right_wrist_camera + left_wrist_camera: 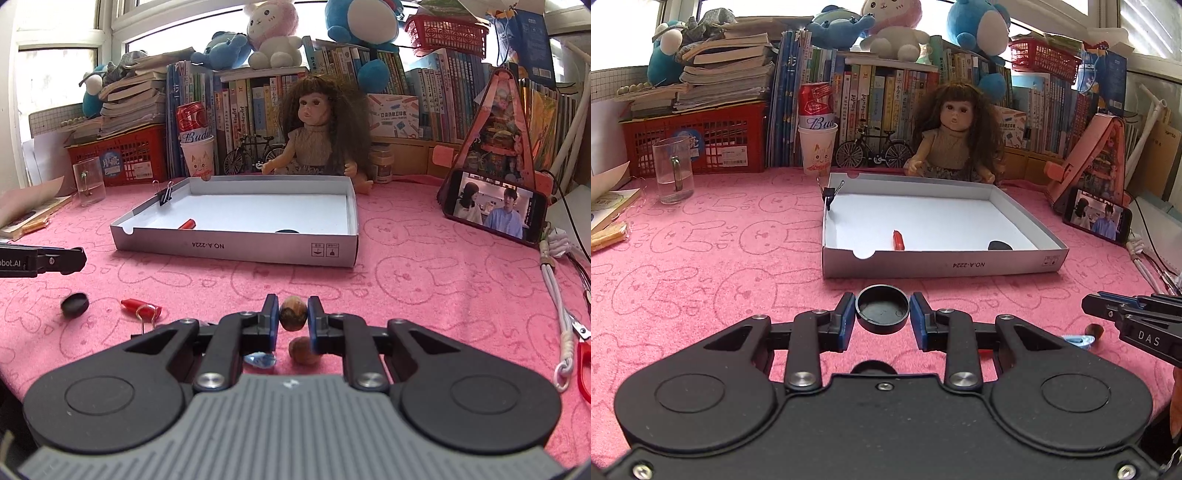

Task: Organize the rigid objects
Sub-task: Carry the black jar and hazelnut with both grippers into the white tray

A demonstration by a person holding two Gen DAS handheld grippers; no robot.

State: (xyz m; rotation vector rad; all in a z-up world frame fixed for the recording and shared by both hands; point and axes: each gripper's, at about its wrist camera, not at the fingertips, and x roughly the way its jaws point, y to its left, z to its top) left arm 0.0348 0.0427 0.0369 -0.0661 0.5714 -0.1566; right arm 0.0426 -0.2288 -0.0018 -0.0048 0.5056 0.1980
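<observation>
Meanwhile, on a pink rabbit-print cloth [701, 258], 2 hand-held grippers each carry a small item toward a shallow white box [938, 264]. The left gripper [882, 314] pinches a round black cap [882, 310] between its blue pads, open side up; the right gripper [293, 315] is pressed together on a brown, nut-like ball [293, 314]. Both loads sit clear of the cloth, on the near side of the box.

The box lies straight ahead and farther away from both tools, its long near wall running left to right across their path. From the left wrist view it sits slightly right of centre, from the right wrist view slightly left, so neither hand looks clearly nearer. Inside already: a red tube [898, 240] and a dark flat piece [999, 245], with a binder clip [829, 194] on the left wall. Clearing that near wall is probably what the drop depends on. A second brown ball [303, 350], a blue gem [260, 359], a red cap [142, 306] and another black cap [75, 304] remain outside.
</observation>
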